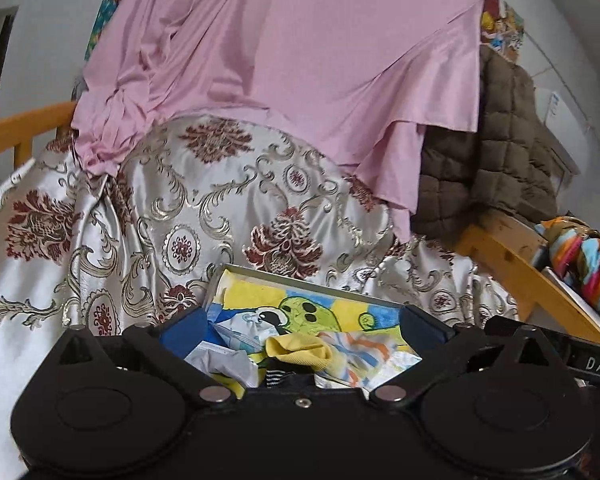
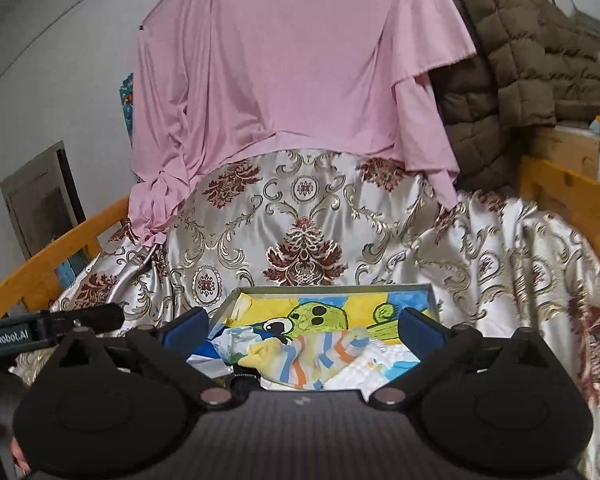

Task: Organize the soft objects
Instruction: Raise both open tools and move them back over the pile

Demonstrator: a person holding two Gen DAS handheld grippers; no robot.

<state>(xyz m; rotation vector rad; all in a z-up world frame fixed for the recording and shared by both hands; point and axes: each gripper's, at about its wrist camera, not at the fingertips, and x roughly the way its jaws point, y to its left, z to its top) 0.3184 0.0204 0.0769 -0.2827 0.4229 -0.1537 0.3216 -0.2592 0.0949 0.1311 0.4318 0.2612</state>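
Note:
A shallow grey box [image 1: 236, 269] [image 2: 431, 295], lined with a yellow, green and blue cartoon picture, lies on a satin floral bedspread. Small soft clothes fill its near part: a yellow sock [image 1: 300, 352] [image 2: 264, 350], a striped orange-and-blue sock [image 1: 360, 350] [image 2: 312, 360] and pale white items [image 2: 376, 368]. My left gripper [image 1: 302, 326] hovers open over the box, blue pads wide apart, nothing held. Over the same box my right gripper [image 2: 304, 326] is open too, holding nothing. The left gripper's black body [image 2: 48, 326] shows at the right wrist view's left edge.
A pink garment [image 1: 284, 60] [image 2: 292, 60] hangs over the bedspread [image 1: 220, 200] [image 2: 308, 220] behind the box. A brown quilted jacket [image 1: 496, 144] [image 2: 512, 60] hangs to its right. Wooden bed rails [image 1: 24, 128] [image 2: 568, 196] flank both sides. A colourful striped cloth [image 1: 588, 260] lies at far right.

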